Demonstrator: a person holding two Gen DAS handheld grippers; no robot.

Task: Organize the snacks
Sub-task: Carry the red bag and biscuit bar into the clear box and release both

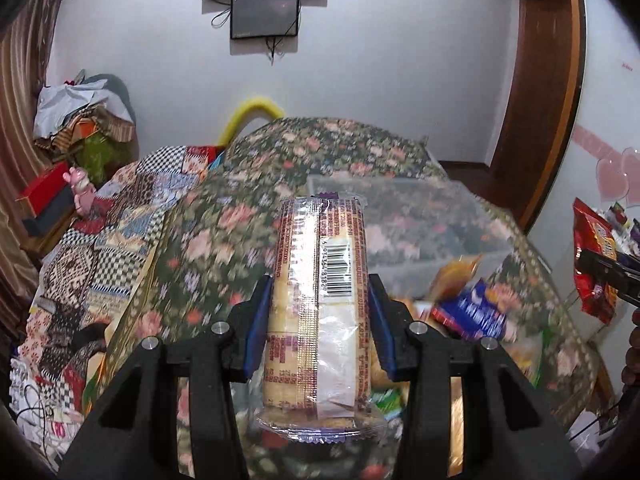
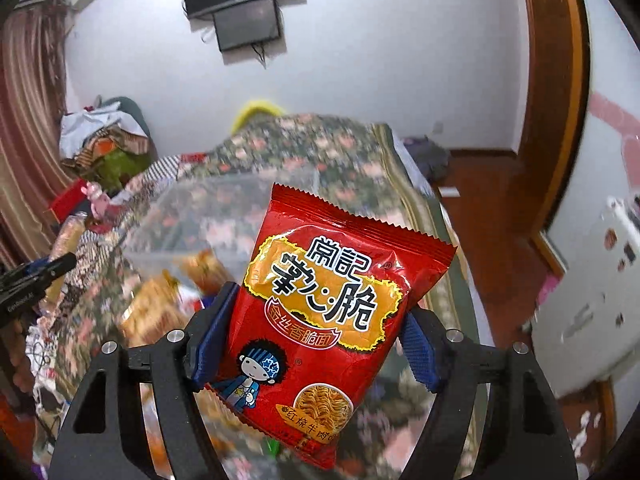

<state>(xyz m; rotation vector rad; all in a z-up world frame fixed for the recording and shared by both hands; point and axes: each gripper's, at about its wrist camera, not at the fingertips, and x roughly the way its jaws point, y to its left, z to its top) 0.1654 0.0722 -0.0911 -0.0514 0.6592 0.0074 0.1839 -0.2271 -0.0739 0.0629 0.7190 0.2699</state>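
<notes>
My left gripper (image 1: 320, 300) is shut on a long clear-wrapped pack of pale biscuits (image 1: 320, 280) with a barcode, held upright above the table. My right gripper (image 2: 316, 320) is shut on a red crispy-noodle packet (image 2: 320, 320) with a cartoon boy, also held in the air. That red packet shows at the right edge of the left wrist view (image 1: 592, 256). The left gripper and its biscuit pack show at the left of the right wrist view (image 2: 60, 248). A clear plastic bin (image 1: 420, 216) stands on the floral tablecloth beyond both grippers; it also shows in the right wrist view (image 2: 208, 216).
Loose snack packets, one blue (image 1: 476, 312) and orange ones (image 2: 160, 312), lie on the floral cloth (image 1: 224, 232) in front of the bin. A patchwork-covered pile (image 1: 120, 216) lies left. A wooden door frame (image 1: 548, 80) stands right, and a white appliance (image 2: 592, 300) stands at the right.
</notes>
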